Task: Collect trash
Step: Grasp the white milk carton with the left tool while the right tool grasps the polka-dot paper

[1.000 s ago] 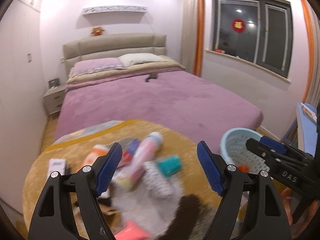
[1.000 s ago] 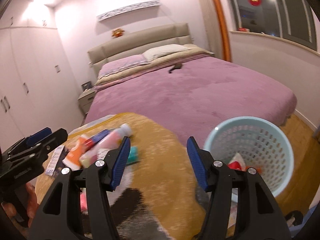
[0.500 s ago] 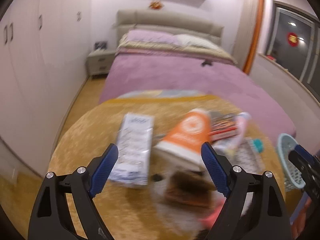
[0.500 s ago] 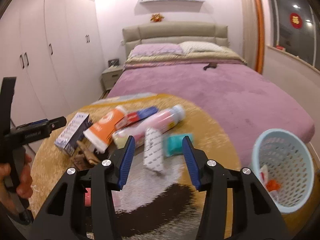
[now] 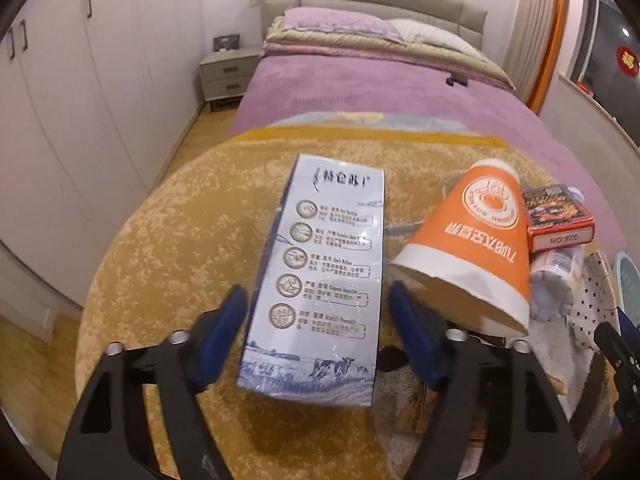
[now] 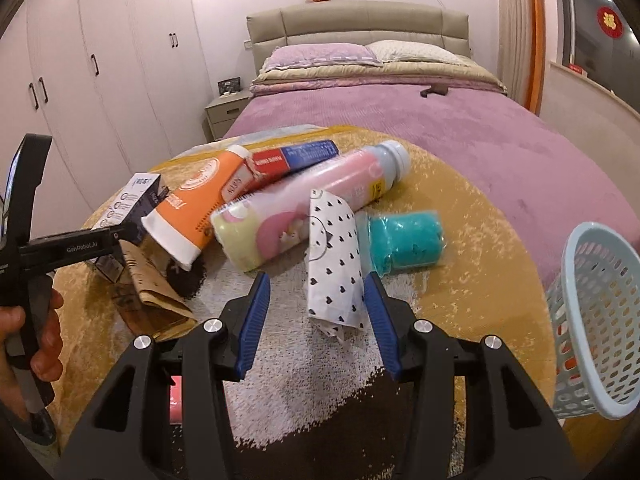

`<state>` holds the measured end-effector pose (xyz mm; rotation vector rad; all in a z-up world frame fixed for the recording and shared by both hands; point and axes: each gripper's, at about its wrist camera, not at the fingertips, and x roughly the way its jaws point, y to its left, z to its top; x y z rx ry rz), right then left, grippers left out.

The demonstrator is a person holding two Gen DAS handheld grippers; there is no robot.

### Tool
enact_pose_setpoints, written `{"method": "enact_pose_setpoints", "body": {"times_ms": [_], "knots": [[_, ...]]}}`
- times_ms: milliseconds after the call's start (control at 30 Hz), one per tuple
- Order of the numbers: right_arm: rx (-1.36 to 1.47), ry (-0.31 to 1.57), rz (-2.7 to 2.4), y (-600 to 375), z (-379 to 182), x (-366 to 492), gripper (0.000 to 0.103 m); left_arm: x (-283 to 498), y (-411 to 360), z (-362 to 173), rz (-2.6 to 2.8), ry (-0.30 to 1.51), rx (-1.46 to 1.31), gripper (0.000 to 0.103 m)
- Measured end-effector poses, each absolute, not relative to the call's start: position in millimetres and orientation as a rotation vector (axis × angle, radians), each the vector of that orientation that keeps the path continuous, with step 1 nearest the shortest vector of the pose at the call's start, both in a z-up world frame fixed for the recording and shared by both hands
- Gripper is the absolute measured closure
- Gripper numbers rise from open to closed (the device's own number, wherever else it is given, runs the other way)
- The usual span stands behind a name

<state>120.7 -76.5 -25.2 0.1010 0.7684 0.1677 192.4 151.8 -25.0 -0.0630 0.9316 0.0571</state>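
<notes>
— Bedroom rug [image 6: 480,216] first: where's the trash?
— Milk carton [image 5: 324,280] sits between the left gripper [image 5: 316,340] pads, which have just been closing, not yet pressing.
— Right gripper [image 6: 316,316]?
— Spread around the heart-print packet [image 6: 334,256], near the basket [image 6: 592,320].

Round table [image 6: 472,208] draped in a gold-patterned cloth, with a white and dark plush mat [image 6: 320,380] laid over its near part. Lying on it: a white milk carton [image 5: 320,280], an orange paper cup [image 6: 192,208] on its side, a pink bottle [image 6: 304,204], a heart-print white packet [image 6: 336,264], a teal pouch [image 6: 404,240] and a brown paper bag [image 6: 148,292], crowded together
</notes>
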Motion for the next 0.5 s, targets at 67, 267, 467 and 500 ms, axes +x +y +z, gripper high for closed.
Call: {"method": "enact_pose_setpoints", "body": {"times_ms": [67,267,467,500], "knots": [[0.109,0.766,0.17,-78.4,-27.0,120.5,0.069,193.1,151.5,-28.1,0.071,0.943,-0.054,0.047],[0.125,0.752,0.191,-83.6,-26.6,118.3,0.093,179.1,153.6,-10.5,0.09,0.859,-0.069,0.048],[0.159,0.699,0.191,-95.9,-12.1,99.7,0.096,151.9,132.2,34.5,0.044,0.725,-0.028,0.048],[0.167,0.689,0.187,-99.6,-8.9,96.2,0.096,145.6,124.7,43.7,0.024,0.701,-0.023,0.048]]}}
